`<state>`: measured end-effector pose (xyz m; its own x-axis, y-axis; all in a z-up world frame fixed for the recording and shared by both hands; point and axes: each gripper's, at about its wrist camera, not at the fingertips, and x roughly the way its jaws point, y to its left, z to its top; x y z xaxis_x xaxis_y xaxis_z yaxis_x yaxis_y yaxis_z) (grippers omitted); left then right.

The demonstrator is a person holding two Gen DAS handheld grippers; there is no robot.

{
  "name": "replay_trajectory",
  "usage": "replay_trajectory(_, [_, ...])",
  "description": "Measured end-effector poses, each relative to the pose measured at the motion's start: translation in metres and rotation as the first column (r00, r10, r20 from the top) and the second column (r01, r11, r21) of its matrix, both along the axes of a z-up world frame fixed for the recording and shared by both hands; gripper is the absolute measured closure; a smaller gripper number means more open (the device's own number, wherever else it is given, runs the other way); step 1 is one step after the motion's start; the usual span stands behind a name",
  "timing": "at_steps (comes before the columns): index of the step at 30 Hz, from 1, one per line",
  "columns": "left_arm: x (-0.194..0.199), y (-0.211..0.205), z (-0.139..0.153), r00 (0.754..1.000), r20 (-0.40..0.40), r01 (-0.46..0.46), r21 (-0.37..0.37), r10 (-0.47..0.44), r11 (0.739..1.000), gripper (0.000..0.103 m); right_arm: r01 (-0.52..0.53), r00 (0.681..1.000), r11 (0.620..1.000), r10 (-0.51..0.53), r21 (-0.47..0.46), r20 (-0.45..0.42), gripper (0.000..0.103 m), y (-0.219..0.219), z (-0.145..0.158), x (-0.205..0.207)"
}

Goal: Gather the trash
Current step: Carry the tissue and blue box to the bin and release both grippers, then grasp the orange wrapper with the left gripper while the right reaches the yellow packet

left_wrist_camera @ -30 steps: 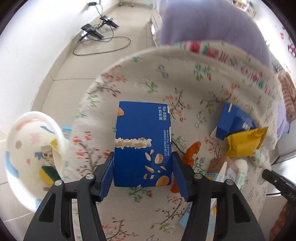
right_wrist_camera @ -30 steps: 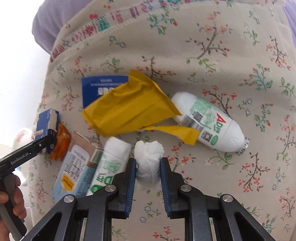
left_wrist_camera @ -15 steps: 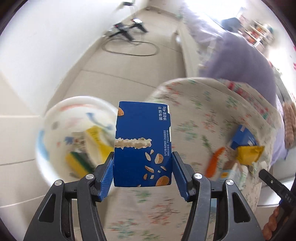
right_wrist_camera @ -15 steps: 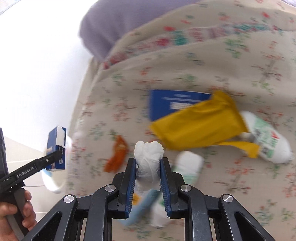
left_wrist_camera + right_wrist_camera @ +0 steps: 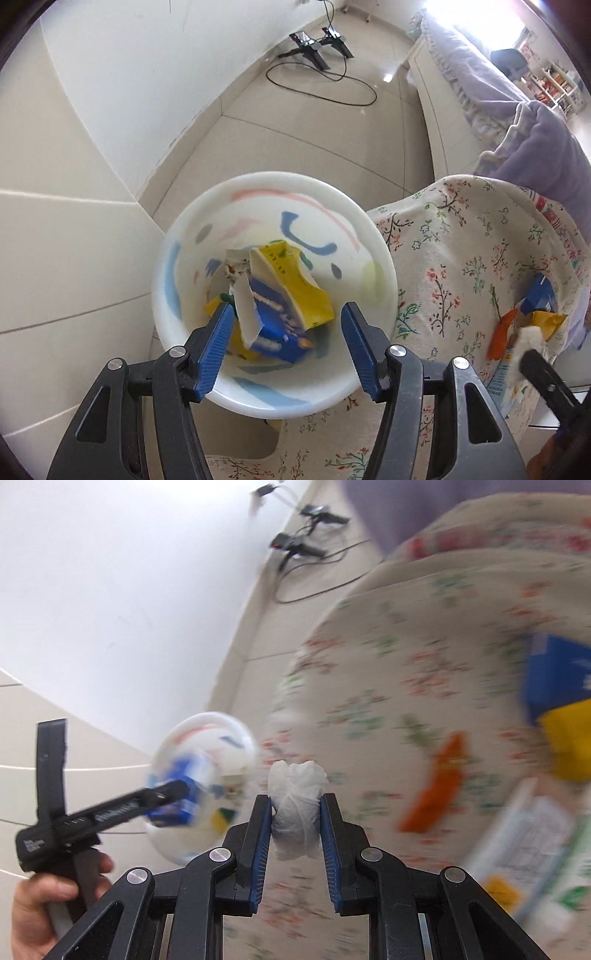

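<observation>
Blue box [image 5: 271, 325]: I've got it in the bin now, lying tilted on the other rubbish, one pale flap sticking up.
Bin [image 5: 373, 236]: white, with pastel marks on the inside, standing on the tiled floor hard against the edge of the flowered cloth; I'm looking straight down into it from the left wrist.
In the bin: a yellow wrapper [image 5: 295, 280] lies against the blue box, with more scraps under both that I can't make out.
Left gripper [image 5: 286, 347]: my fingers are spread wide above the bin's mouth, nothing between the blue pads.
Tissue wad [image 5: 297, 805]: white, crumpled, pinched upright in my right gripper [image 5: 295, 825], both pads pressed to its sides, its top poking above the fingertips.
Right view: badly blurred; I can pick out the bin to the left of the wad, with the left gripper's black finger reaching over it from the person's hand [image 5: 40, 912].
Flowered cloth [image 5: 461, 266]: more trash lies on its far right side, an orange wrapper [image 5: 498, 332], a blue carton [image 5: 541, 295], a yellow bag [image 5: 546, 321].
Floor beyond: black stands and a looped cable [image 5: 332, 88] by the wall.
</observation>
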<state>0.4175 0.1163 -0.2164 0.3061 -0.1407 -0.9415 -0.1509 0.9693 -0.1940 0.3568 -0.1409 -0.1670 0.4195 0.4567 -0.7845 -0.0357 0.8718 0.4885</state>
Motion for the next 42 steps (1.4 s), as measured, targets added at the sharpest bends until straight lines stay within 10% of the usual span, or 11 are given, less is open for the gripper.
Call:
replay_trajectory(11, [-0.024, 0.046, 0.060, 0.984, 0.102, -0.138, -0.053, 0.143, 0.989, 0.037, -0.078, 0.997, 0.986, 0.078, 0.148, 0.010, 0.075, 0.094, -0.029, 0.032])
replay_trajectory(14, [-0.031, 0.053, 0.070, 0.980, 0.121, -0.153, -0.063, 0.160, 0.986, 0.037, -0.090, 0.996, 0.982, 0.089, 0.168, 0.016, 0.048, 0.117, -0.037, 0.037])
replay_trajectory(19, [-0.033, 0.044, 0.078, 0.980, 0.142, -0.127, -0.069, 0.136, 0.989, 0.037, -0.086, 0.996, 0.990, 0.087, 0.108, 0.000, 0.045, 0.121, -0.040, 0.036])
replay_trajectory(42, [-0.037, -0.146, 0.073, 0.960, 0.140, 0.248, -0.020, -0.243, 0.968, 0.037, 0.222, 0.975, 0.974, -0.220, -0.046, 0.041, 0.045, -0.104, 0.040, -0.013])
